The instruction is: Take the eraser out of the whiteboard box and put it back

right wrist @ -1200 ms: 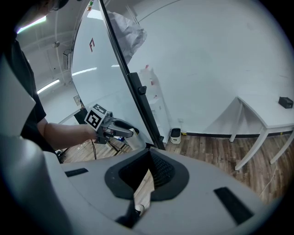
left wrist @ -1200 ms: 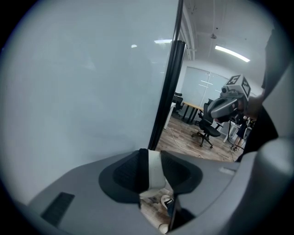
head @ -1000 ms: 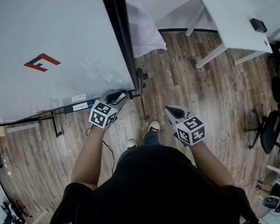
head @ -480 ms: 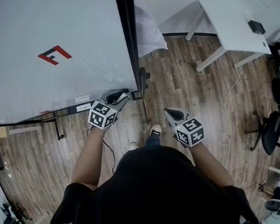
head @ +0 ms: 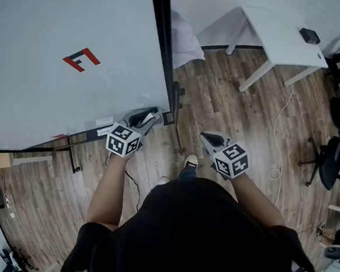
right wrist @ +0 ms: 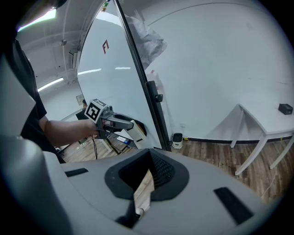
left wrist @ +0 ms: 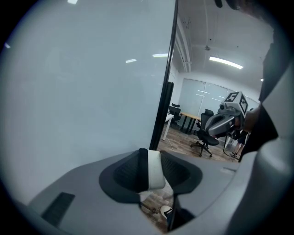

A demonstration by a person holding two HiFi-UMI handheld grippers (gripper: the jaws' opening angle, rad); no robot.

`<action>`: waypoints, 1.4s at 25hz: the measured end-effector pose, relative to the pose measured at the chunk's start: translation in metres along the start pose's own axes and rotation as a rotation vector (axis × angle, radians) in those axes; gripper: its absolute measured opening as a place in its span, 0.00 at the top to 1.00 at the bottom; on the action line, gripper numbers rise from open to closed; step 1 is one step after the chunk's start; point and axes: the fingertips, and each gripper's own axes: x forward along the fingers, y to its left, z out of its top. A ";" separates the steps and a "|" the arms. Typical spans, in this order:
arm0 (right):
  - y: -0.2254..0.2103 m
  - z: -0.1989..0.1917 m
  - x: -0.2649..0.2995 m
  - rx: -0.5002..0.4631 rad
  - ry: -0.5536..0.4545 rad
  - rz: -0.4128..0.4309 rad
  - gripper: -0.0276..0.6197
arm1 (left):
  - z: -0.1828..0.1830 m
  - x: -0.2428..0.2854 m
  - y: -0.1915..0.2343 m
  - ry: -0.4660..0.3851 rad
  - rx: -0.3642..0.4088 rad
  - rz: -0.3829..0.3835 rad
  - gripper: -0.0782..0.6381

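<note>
Person stands facing the lower right corner of the whiteboard (head: 60, 47), both tools held out low over the wood floor (head: 231, 102).

Left gripper (head: 150, 115) sits near the board's black frame (head: 160, 49), just above the dark ledge (head: 82, 132) that runs along the bottom edge. Its jaws are clenched on the eraser (left wrist: 156, 170) — a white block with a dark strip down its left side, pinched edge-on. From the right gripper view the same block shows as a pale slab sticking out past the jaw tips, beside a dark opening at the board's corner. That opening may be the whiteboard box, but I cannot make it out well enough to say. The edge-on grip looks chosen so the block can slide into a narrow slot without the jaws fouling the sides.

Right gripper (head: 206, 137) hangs well apart to the right, over bare floor. Its jaws are drawn together at the tips with nothing between them; only floor shows through the wedge behind. It looks parked out of the way, since this reads as a one-tool job.

Judgement: the eraser is out of the box and in the air, close to the board's corner, so the take-out half appears done and the return is what remains. The put-back calls for lining the block's long side with the opening before letting go.

Far right, a white table (head: 283, 36) — no part in this.
</note>
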 end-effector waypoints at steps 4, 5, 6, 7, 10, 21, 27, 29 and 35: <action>0.005 -0.002 -0.003 -0.006 -0.002 -0.001 0.97 | 0.005 -0.009 -0.001 -0.023 -0.005 0.005 0.68; 0.007 -0.002 -0.003 -0.007 -0.003 0.000 0.97 | 0.006 -0.011 -0.001 -0.028 -0.004 0.006 0.68; 0.008 -0.002 -0.004 -0.009 -0.005 0.000 0.97 | 0.008 -0.014 -0.002 -0.033 -0.004 0.007 0.68; 0.010 -0.002 -0.005 -0.011 -0.007 0.001 0.97 | 0.009 -0.016 -0.002 -0.038 -0.003 0.009 0.68; 0.015 -0.003 -0.008 -0.016 -0.009 0.002 0.97 | 0.011 -0.023 -0.005 -0.047 -0.002 0.014 0.68; 0.031 -0.009 -0.018 -0.026 -0.021 0.008 0.97 | 0.000 -0.055 -0.014 -0.069 -0.030 0.048 0.68; 0.040 -0.008 -0.022 -0.040 -0.028 0.012 0.97 | -0.017 -0.073 -0.023 -0.056 -0.041 0.065 0.68; 0.044 -0.010 -0.024 -0.043 -0.028 0.013 0.97 | -0.022 -0.079 -0.025 -0.053 -0.043 0.069 0.68; 0.057 -0.016 -0.027 -0.051 -0.026 0.016 0.97 | -0.036 -0.096 -0.033 -0.047 -0.049 0.077 0.68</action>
